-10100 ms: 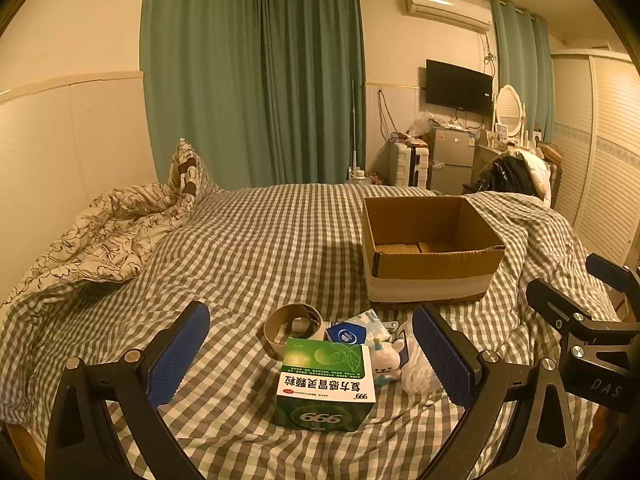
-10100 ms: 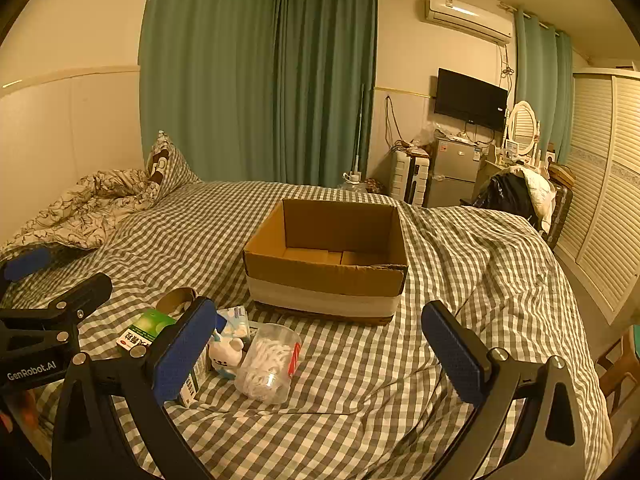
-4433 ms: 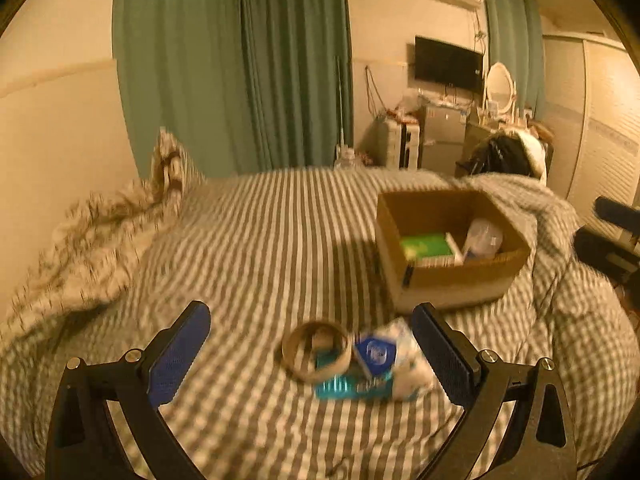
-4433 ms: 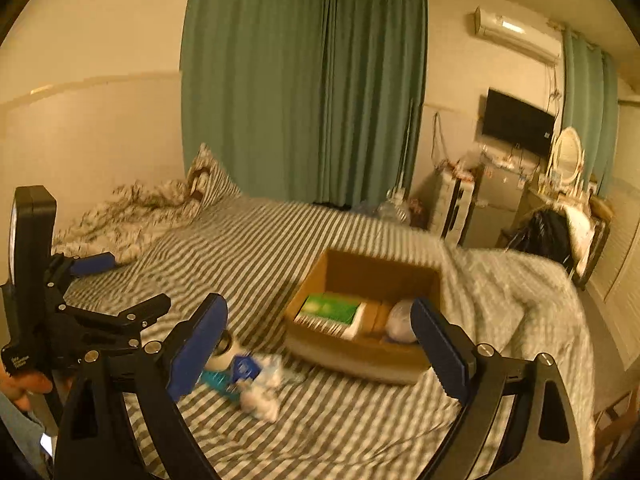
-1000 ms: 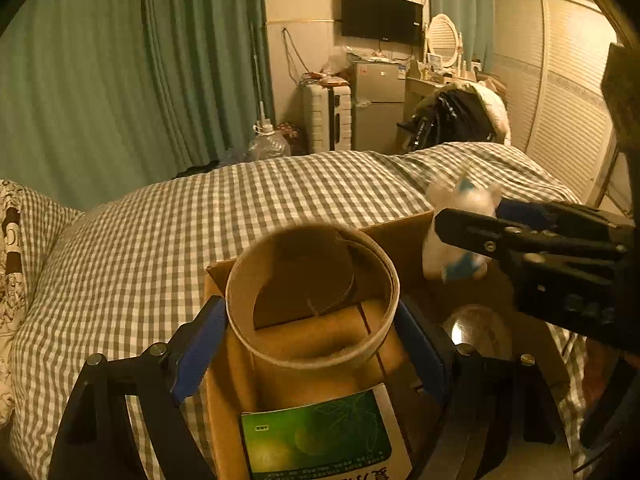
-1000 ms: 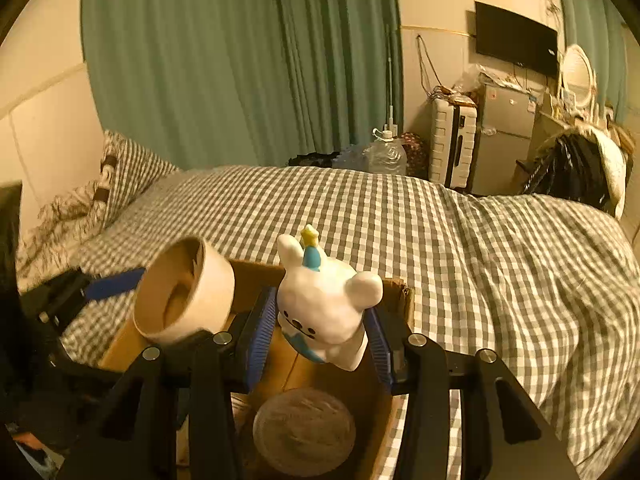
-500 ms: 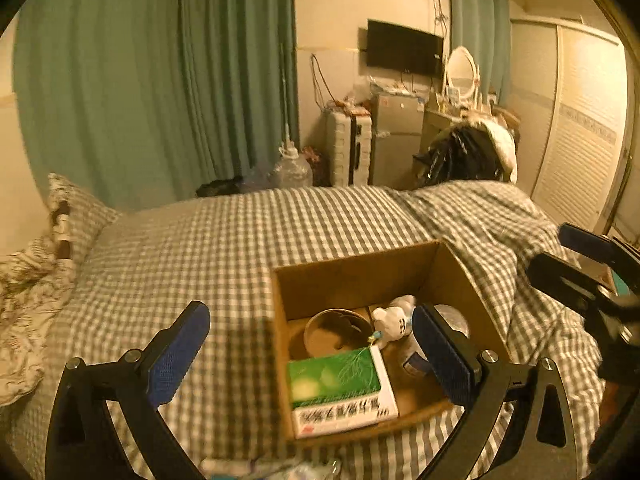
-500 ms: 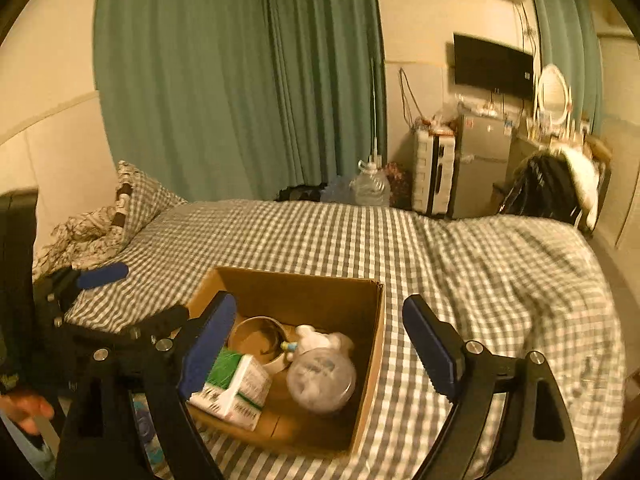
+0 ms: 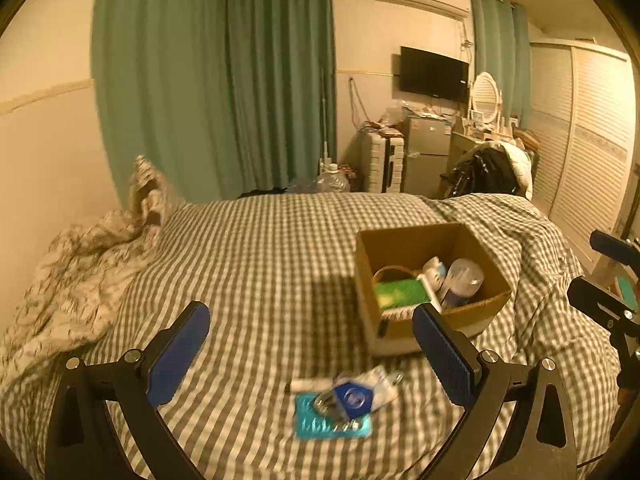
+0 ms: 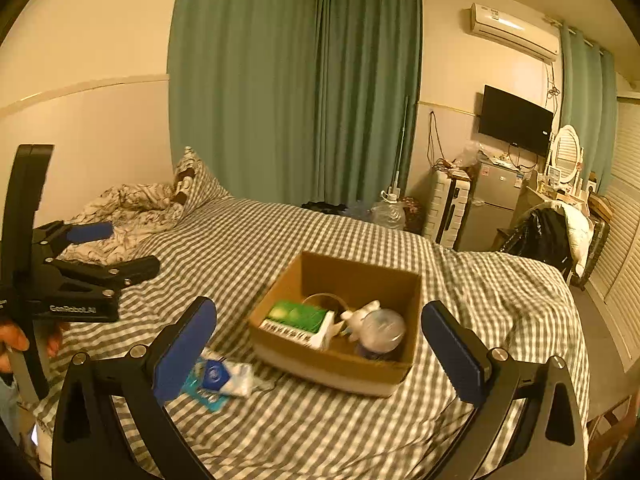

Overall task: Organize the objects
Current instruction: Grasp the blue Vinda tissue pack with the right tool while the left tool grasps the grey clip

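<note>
A brown cardboard box (image 9: 485, 307) (image 10: 412, 288) sits on the checked bed. Inside lie a green medicine box (image 9: 400, 293) (image 10: 298, 314), a tape ring (image 9: 390, 271) (image 10: 325, 300), a white bear toy (image 9: 434, 267) (image 10: 360, 316) and a clear plastic jar (image 9: 462, 280) (image 10: 382, 332). On the bed in front of the box lie a teal packet (image 9: 332, 424) (image 10: 202, 394) and a white tissue pack with a blue label (image 9: 356, 394) (image 10: 224, 378). My left gripper (image 9: 310, 356) is open and empty above these. My right gripper (image 10: 320, 348) is open and empty, in front of the box.
A crumpled patterned duvet and pillow (image 9: 92, 248) (image 10: 148, 204) lie at the left. Green curtains (image 10: 296, 92), a TV (image 10: 516, 120), a small fridge (image 9: 424, 156) and a chair with clothes (image 10: 552, 232) stand beyond the bed. The left gripper also shows in the right wrist view (image 10: 112, 250).
Both grippers let go of the tape ring and the bear toy into the box, opened, and pulled back from it toward the near bed edge.
</note>
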Demonstrator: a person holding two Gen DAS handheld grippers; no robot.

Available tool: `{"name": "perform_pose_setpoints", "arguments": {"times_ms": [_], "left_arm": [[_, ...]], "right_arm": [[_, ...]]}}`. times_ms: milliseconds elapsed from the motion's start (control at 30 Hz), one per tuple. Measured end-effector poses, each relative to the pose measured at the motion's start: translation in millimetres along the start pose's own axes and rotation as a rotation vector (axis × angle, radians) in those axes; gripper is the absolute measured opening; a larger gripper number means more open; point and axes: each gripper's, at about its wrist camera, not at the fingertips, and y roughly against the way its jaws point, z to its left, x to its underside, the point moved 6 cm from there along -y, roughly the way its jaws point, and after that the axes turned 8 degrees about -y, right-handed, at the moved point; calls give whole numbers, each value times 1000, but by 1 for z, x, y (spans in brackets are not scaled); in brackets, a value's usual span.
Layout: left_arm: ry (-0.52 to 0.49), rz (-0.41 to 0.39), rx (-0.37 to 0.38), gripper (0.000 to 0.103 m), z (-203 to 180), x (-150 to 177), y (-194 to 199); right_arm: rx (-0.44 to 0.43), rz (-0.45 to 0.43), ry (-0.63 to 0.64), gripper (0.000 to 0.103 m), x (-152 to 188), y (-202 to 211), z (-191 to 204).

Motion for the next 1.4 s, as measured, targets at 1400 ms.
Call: {"name": "perform_pose_setpoints", "arguments": {"times_ms": [1400], "left_arm": [[-105, 266, -73, 103, -4, 139, -114]], "right_arm": [[-38, 376, -1, 73, 155, -142, 43]]}}
